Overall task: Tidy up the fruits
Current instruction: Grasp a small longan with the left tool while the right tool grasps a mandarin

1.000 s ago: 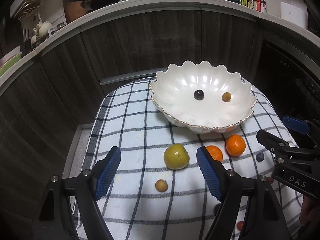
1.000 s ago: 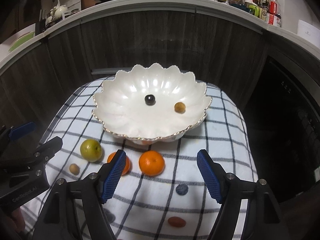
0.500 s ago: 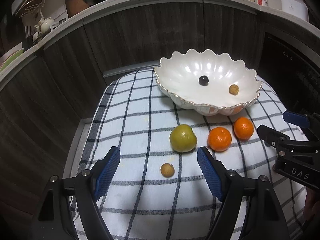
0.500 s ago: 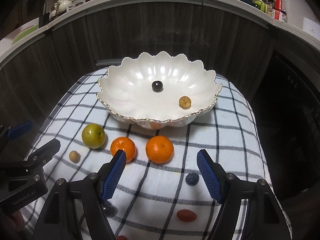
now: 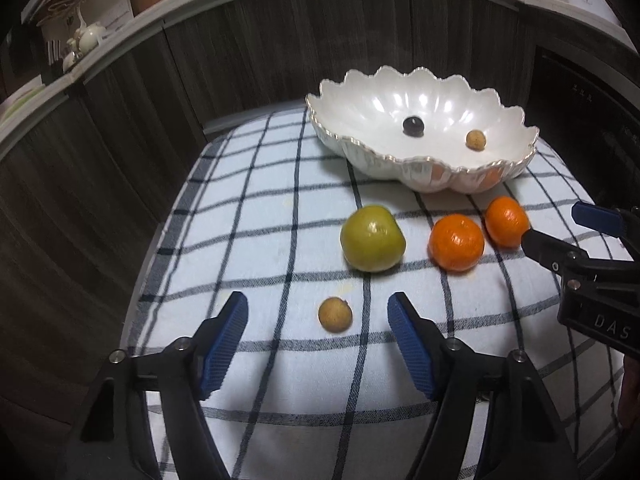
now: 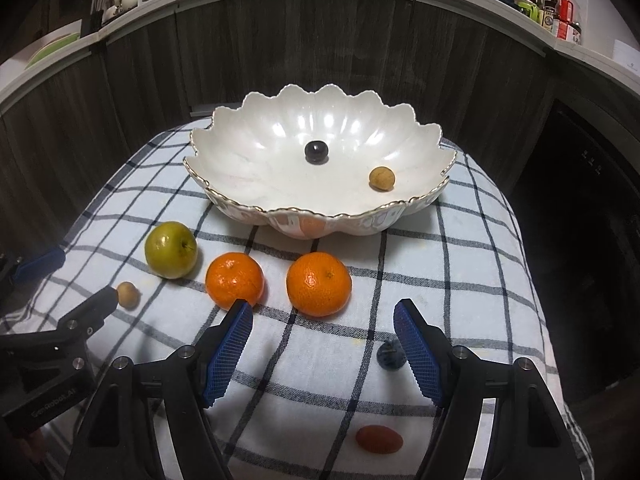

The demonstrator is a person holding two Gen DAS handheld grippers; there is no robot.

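Observation:
A white scalloped bowl (image 5: 424,176) (image 6: 248,168) stands on the checked cloth and holds a dark grape (image 6: 316,151) and a small tan fruit (image 6: 381,178). On the cloth lie a green apple (image 5: 372,238) (image 6: 171,249), two oranges (image 5: 456,242) (image 5: 506,222) (image 6: 235,280) (image 6: 319,284), a small tan fruit (image 5: 335,315) (image 6: 127,294), a blueberry (image 6: 390,355) and a red tomato (image 6: 379,439). My left gripper (image 5: 318,342) is open, its jaws either side of the tan fruit, just short of it. My right gripper (image 6: 323,350) is open, just short of the right orange.
The checked cloth (image 5: 256,216) covers a small raised surface with drop-offs on all sides. Dark wooden cabinet fronts (image 6: 320,48) curve behind it, under a counter with bottles (image 6: 560,12). A dark appliance (image 6: 580,208) stands at the right.
Both grippers have moved forward and lower towards the fruit. The tan fruit now lies between the left jaws' tips, and the oranges are closer to the right gripper.

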